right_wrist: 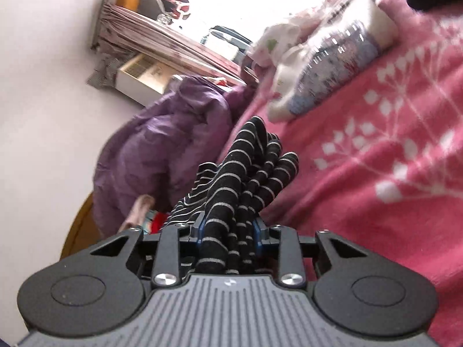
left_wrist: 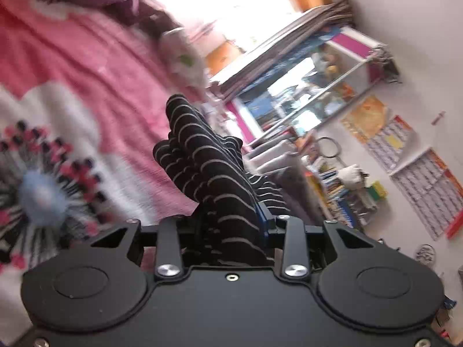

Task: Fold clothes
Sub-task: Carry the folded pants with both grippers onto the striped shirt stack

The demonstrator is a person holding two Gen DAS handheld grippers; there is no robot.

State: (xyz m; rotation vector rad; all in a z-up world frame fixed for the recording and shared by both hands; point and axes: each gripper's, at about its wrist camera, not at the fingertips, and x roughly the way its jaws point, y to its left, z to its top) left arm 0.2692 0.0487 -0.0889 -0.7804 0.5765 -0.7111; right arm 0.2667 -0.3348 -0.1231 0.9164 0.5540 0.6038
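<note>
Left gripper [left_wrist: 231,225]: jaws drawn narrow and clamped on a bunch of the striped garment [left_wrist: 208,167] (black with thin pale stripes). The cloth fills the gap between the jaws, hides the left one and leaves only the blue edge of the right one showing; it stands up in gathered folds ahead of the gripper and trails off to the right.

Right gripper [right_wrist: 228,231]: jaws likewise narrow, both blue pads pressed against the striped garment [right_wrist: 249,173], which is wadded between them and rises in ridged folds beyond; a looser part hangs away to the left.

Bed cover [left_wrist: 86,66]: pink with white patches and a large flower print (dark stamens, pale blue centre), lying under and behind the garment in the left view. In the right view the cover [right_wrist: 376,202] is pink with a white branch pattern.

Pillow [right_wrist: 332,66]: white with a small print, on the bed beyond the garment, toward the far edge.

Purple cloth [right_wrist: 162,144]: a bulky heap at the bed's edge, left of the garment.

Small white printed cloth [left_wrist: 185,57]: on the bed, beyond the garment.

Glass cabinet [left_wrist: 312,86]: past the bed's edge, against the wall, with cluttered shelves (contents too blurred to list).

Calendars [left_wrist: 405,156]: on the wall, right of the cabinet.
</note>
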